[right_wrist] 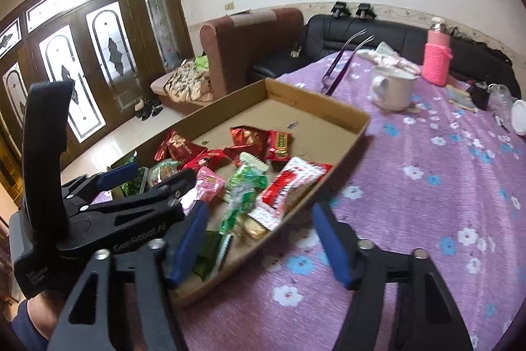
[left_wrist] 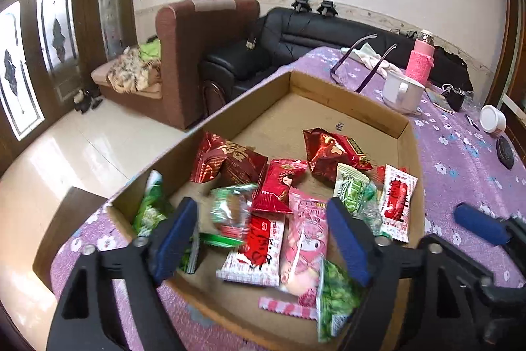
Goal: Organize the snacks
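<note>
A shallow cardboard tray [left_wrist: 296, 114] [right_wrist: 312, 117] lies on the purple flowered tablecloth [right_wrist: 427, 186]. Several snack packets are heaped at its near end: red ones [left_wrist: 328, 150], green ones [left_wrist: 353, 189], a pink one [left_wrist: 305, 239] and a white-and-red one [left_wrist: 396, 203] [right_wrist: 289, 183]. My left gripper [left_wrist: 263, 236] [right_wrist: 148, 178] hangs open over the heap, its blue pads clear of the packets below. A blurred green-and-brown packet [left_wrist: 230, 209] lies between its fingers. My right gripper [right_wrist: 261, 240] is open above the tray's near right wall, holding nothing; one of its fingers [left_wrist: 480, 224] shows in the left wrist view.
Beyond the tray stand a white mug [left_wrist: 402, 91] [right_wrist: 393, 89], a pink bottle [left_wrist: 420, 61] [right_wrist: 437, 61] and purple glasses [left_wrist: 361, 64]. A white lid [left_wrist: 492, 119] lies at the far right. The table drops off left of the tray toward sofas [left_wrist: 296, 38].
</note>
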A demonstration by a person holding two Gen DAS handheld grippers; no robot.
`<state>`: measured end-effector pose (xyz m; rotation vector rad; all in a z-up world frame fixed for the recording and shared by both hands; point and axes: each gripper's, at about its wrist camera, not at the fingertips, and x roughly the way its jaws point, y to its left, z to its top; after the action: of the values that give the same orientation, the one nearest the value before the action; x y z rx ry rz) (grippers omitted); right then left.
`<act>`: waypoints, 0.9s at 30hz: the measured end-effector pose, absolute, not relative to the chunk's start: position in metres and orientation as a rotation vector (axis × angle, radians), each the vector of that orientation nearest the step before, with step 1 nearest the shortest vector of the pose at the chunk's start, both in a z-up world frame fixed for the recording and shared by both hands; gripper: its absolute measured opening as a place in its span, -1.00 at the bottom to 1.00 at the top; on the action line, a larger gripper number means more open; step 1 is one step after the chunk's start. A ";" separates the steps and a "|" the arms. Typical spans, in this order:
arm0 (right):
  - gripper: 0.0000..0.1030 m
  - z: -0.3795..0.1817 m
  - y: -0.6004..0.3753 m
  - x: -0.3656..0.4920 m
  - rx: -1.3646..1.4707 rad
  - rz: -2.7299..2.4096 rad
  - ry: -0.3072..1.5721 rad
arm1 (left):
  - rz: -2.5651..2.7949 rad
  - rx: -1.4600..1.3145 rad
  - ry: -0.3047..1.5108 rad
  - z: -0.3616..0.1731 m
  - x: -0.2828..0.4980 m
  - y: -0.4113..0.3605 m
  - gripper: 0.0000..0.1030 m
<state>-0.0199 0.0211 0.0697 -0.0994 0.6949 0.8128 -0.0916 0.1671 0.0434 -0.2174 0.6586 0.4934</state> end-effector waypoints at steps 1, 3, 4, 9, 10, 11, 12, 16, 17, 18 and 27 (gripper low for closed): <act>0.53 0.072 0.016 -0.021 -0.100 0.803 0.684 | 0.502 -0.202 0.645 0.046 -0.095 0.163 0.82; 0.61 0.074 0.006 -0.025 -0.106 0.785 0.662 | 0.502 -0.172 0.607 0.050 -0.103 0.155 0.96; 0.64 0.075 0.000 -0.026 -0.108 0.774 0.655 | 0.490 -0.161 0.596 0.051 -0.107 0.150 0.96; 0.65 0.075 -0.029 -0.032 -0.100 0.730 0.643 | 0.472 -0.128 0.603 0.054 -0.112 0.135 1.00; 0.65 0.074 -0.035 -0.033 -0.091 0.727 0.642 | 0.476 -0.119 0.606 0.054 -0.114 0.132 1.00; 0.65 0.072 -0.043 -0.034 -0.077 0.719 0.639 | 0.475 -0.113 0.607 0.055 -0.114 0.129 1.00; 0.67 0.070 -0.049 -0.034 -0.067 0.709 0.640 | 0.472 -0.110 0.606 0.056 -0.113 0.126 1.00; 0.69 0.063 -0.071 -0.032 -0.021 0.686 0.655 | 0.447 -0.096 0.645 0.055 -0.112 0.118 1.00; 0.69 0.062 -0.074 -0.030 -0.013 0.685 0.659 | 0.459 -0.088 0.649 0.055 -0.110 0.116 1.00; 0.70 0.062 -0.076 -0.030 -0.004 0.686 0.658 | 0.474 -0.076 0.655 0.054 -0.109 0.114 1.00; 0.85 0.062 -0.073 -0.034 -0.023 0.710 0.639 | 0.541 -0.017 0.628 0.062 -0.113 0.106 1.00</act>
<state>-0.0336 -0.0734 0.0618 -0.0226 0.6386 0.7102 -0.1133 0.1064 0.0616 -0.0167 0.6282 0.5411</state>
